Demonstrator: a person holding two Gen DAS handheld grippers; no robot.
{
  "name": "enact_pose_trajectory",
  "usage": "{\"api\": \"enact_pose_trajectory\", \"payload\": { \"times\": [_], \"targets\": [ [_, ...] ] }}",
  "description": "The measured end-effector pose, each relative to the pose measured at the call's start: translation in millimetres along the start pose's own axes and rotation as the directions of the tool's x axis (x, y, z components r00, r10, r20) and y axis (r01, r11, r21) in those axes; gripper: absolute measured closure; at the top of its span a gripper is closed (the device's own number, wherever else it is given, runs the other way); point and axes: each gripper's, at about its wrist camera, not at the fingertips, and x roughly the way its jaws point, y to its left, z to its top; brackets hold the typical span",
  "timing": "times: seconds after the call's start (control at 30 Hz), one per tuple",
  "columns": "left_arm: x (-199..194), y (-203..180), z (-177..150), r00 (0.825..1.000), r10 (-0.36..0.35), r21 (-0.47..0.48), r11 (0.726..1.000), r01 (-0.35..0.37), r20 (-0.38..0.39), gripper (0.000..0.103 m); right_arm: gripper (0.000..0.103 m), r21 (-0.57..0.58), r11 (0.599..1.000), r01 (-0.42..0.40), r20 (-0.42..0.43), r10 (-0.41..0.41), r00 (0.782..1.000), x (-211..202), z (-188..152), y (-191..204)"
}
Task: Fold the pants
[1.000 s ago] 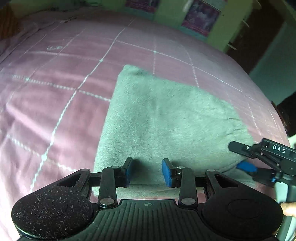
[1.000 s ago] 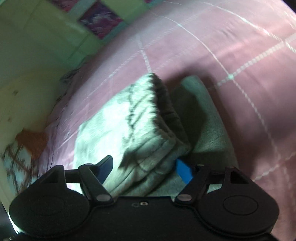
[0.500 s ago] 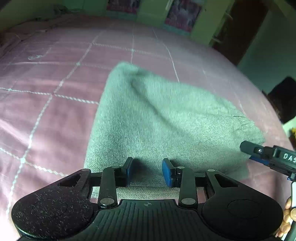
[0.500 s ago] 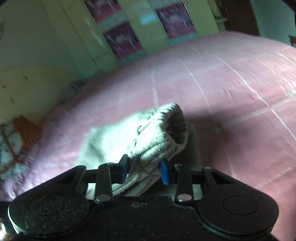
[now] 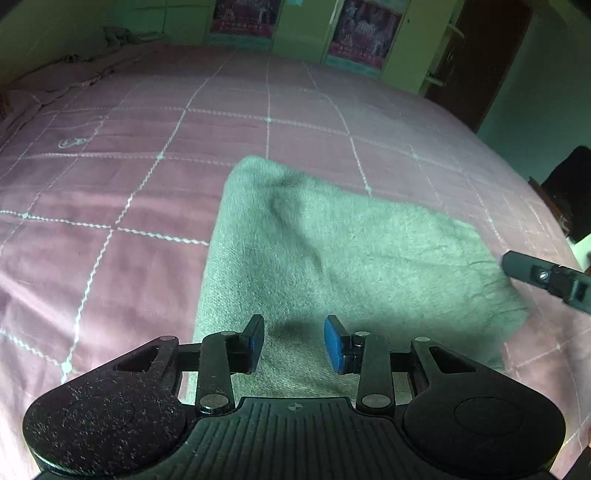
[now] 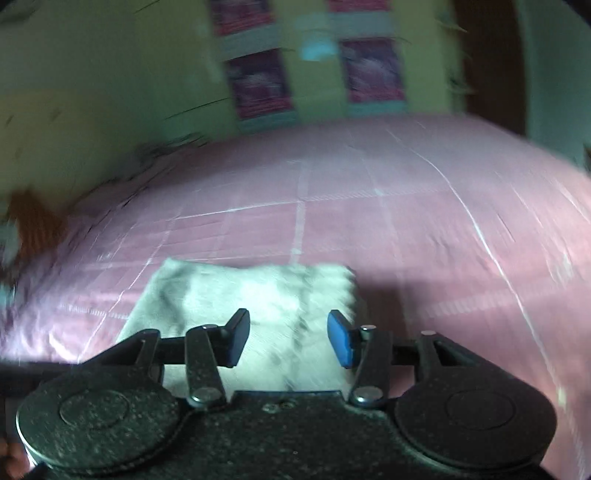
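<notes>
Grey fleecy pants [image 5: 351, 251] lie folded in a flat block on the pink checked bedspread [image 5: 110, 184]. My left gripper [image 5: 294, 325] hovers over the block's near edge. Its blue pads stand apart, with only cloth lying beneath them. One finger of my right gripper [image 5: 524, 267] reaches in at the block's right corner. In the blurred right wrist view, the right gripper [image 6: 288, 317] is above the pants [image 6: 258, 291]. Its jaws are opening and nothing is pinched between them.
The bedspread [image 6: 406, 221] stretches far beyond the pants on all sides. Green cupboard doors with posters [image 5: 365, 33] stand behind the bed, and a dark door [image 5: 480, 62] is at the right. Rumpled bedding [image 5: 74, 74] lies at the far left.
My right gripper held the ribbed end of the pants half a second ago. It has let go, rolled level and lifted. The pants now lie flat. The left gripper drew back a little.
</notes>
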Motion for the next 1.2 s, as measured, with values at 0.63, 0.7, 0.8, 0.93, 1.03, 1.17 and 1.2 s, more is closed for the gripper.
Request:
{"api": "enact_pose_trajectory", "payload": {
  "times": [0.63, 0.7, 0.8, 0.93, 1.03, 1.17, 1.2],
  "targets": [
    [58, -1, 63, 0.998, -0.002, 0.071, 0.997, 0.007, -0.066, 0.067, 0.065, -0.116, 0.993, 0.016, -0.095, -0.027, 0.995, 64, 24, 1],
    [76, -2, 73, 0.997, 0.008, 0.077, 0.997, -0.002, -0.083, 0.068, 0.065, -0.106, 0.994, 0.025, -0.083, -0.034, 0.996, 82, 38, 1],
    [99, -6, 88, 0.996, 0.024, 0.080, 0.997, -0.017, -0.082, 0.068, 0.066, -0.158, 0.985, 0.063, -0.140, -0.085, 0.986, 112, 31, -1],
    [120, -14, 105, 0.996, 0.033, 0.075, 0.997, -0.027, -0.083, 0.068, 0.060, -0.193, 0.978, 0.085, -0.210, -0.126, 0.970, 134, 4, -18],
    [130, -14, 113, 0.996, 0.038, 0.053, 0.998, -0.034, -0.085, 0.068, 0.063, -0.203, 0.975, 0.088, -0.152, -0.120, 0.981, 124, 17, -7],
    [137, -9, 110, 0.995, 0.023, 0.024, 1.000, -0.020, -0.101, 0.068, 0.062, -0.269, 0.957, 0.110, -0.163, -0.158, 0.974, 147, 14, -1],
    [134, -6, 110, 0.995, 0.013, -0.003, 1.000, -0.013, -0.098, 0.068, 0.059, -0.262, 0.959, 0.112, -0.219, -0.172, 0.960, 160, 6, -10]
  ]
}}
